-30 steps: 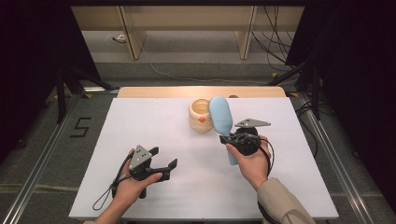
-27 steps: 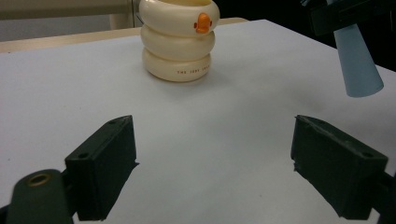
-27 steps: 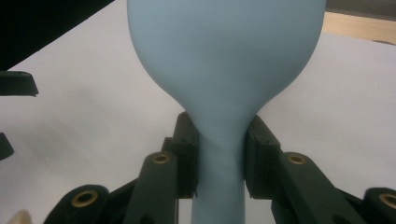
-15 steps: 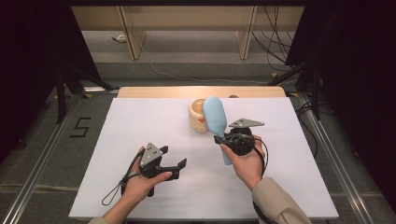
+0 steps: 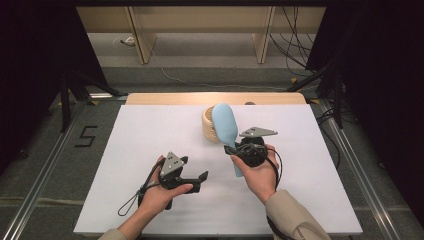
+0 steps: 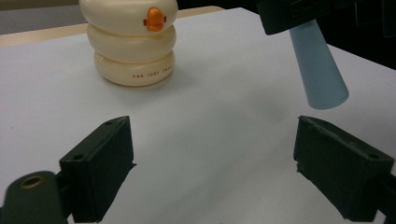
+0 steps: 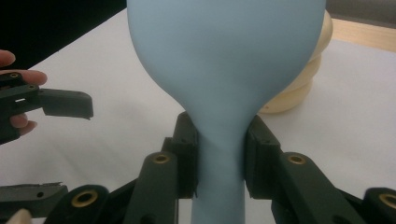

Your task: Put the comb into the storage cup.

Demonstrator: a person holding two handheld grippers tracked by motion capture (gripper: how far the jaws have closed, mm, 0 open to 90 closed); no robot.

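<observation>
While the right hand-held gripper point(image 5: 239, 150) clamps the narrow neck of a light blue hairbrush point(image 5: 224, 125), its jaws pressed against both sides of the handle, the brush head tilts up toward 11 o'clock over a cream duck-shaped stacked-ring toy point(image 5: 210, 127) standing near the desk's point(image 5: 130, 145) far edge, at about 12 o'clock from the person. In the right gripper view the brush's point(image 7: 224, 60) smooth back faces the camera, the toy point(image 7: 303, 88) behind it. The left hand-held gripper point(image 5: 200, 181), at about 8 o'clock from the brush, holds nothing; its jaws have just been opening and stand wide above bare desk, aimed toward the toy point(image 6: 133, 46) and the handle's end point(image 6: 320, 70).
</observation>
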